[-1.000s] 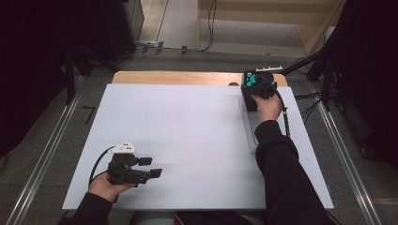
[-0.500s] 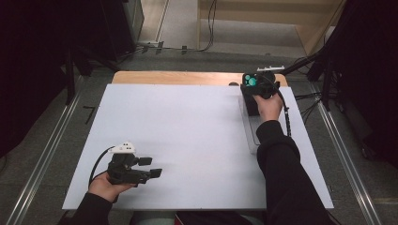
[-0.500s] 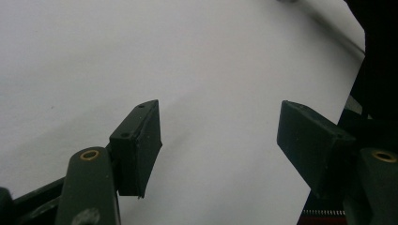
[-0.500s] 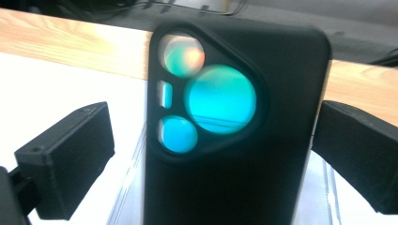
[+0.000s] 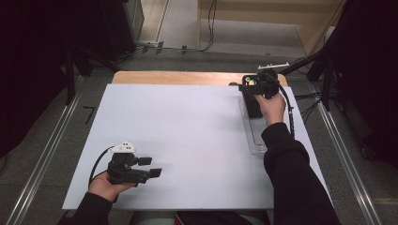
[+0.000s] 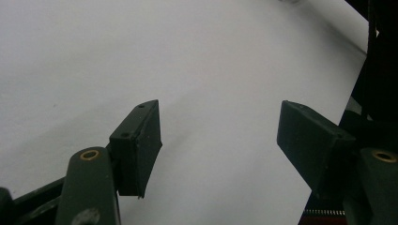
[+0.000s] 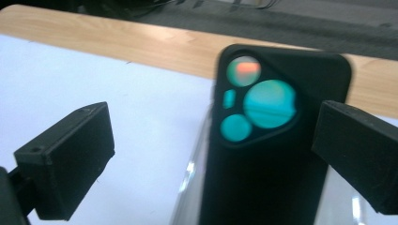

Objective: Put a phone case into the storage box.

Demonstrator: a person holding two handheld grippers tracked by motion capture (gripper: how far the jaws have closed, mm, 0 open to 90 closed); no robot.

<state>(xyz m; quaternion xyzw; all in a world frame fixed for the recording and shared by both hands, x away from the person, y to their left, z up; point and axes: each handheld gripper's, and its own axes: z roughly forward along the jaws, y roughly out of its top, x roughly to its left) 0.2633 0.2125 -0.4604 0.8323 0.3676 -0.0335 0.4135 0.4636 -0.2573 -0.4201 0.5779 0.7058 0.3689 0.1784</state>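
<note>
A black phone case (image 5: 253, 107) with teal camera cut-outs lies in a clear tray (image 5: 256, 140) at the table's far right. My right gripper (image 5: 257, 84) hovers over the case's far end, and its jaws have just been opening. In the right gripper view the case (image 7: 263, 178) stands between the wide-apart jaws of the right gripper (image 7: 213, 154). The left pad is well clear of it and the right pad is close beside its edge. My left gripper (image 5: 151, 167) rests near the front left edge, open. Only white board shows between its fingers in the left gripper view (image 6: 220, 140).
A white board (image 5: 187, 131) covers most of the wooden table (image 5: 178, 77), whose bare strip shows along the far side. Cables and dark stands crowd the floor beyond the far right corner. The clear tray's wall (image 7: 187, 187) runs beside the case.
The right gripper has lifted slightly over the far end of the tray. The left hand and its gripper have stayed where they were.
</note>
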